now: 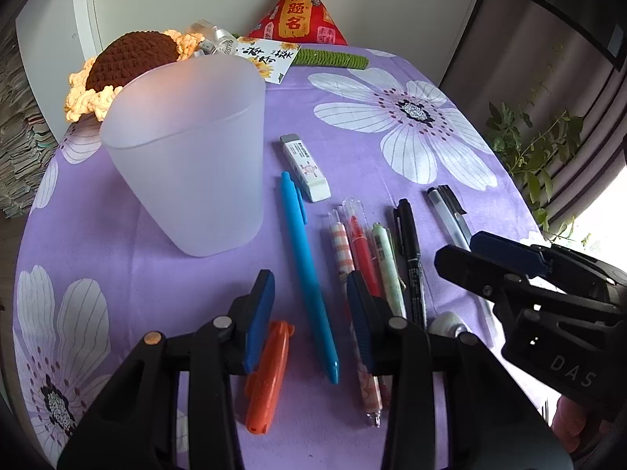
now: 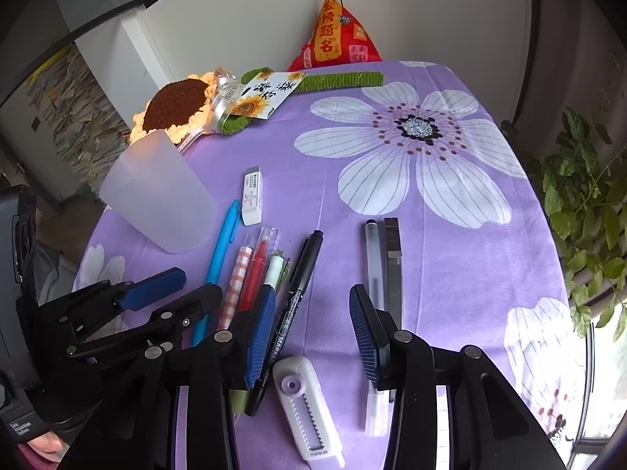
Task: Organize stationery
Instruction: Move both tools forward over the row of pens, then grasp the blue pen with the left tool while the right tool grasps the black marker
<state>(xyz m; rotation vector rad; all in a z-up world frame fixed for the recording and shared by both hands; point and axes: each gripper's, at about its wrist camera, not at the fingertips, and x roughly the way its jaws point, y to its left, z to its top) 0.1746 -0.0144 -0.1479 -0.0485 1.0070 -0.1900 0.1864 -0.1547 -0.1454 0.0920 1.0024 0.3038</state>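
Hovering part-open and empty, the left gripper [image 1: 309, 313] straddles the blue pen [image 1: 309, 274] and the right gripper [image 2: 311, 329] the black marker [image 2: 292, 313]; each apparently needs closing, then carrying toward the frosted cup [image 1: 188, 156] at ten o'clock.

The bench [image 2: 490, 258] is covered by a purple cloth printed with large white flowers. A white wall [image 2: 411, 11] stands behind it. A red pyramid-shaped ornament [image 2: 337, 39] hangs on strings at the far edge. Stacked papers [image 2: 78, 105] fill the area to the left. A leafy green plant [image 2: 588, 203] stands to the right, beside a bright window [image 1: 603, 215].
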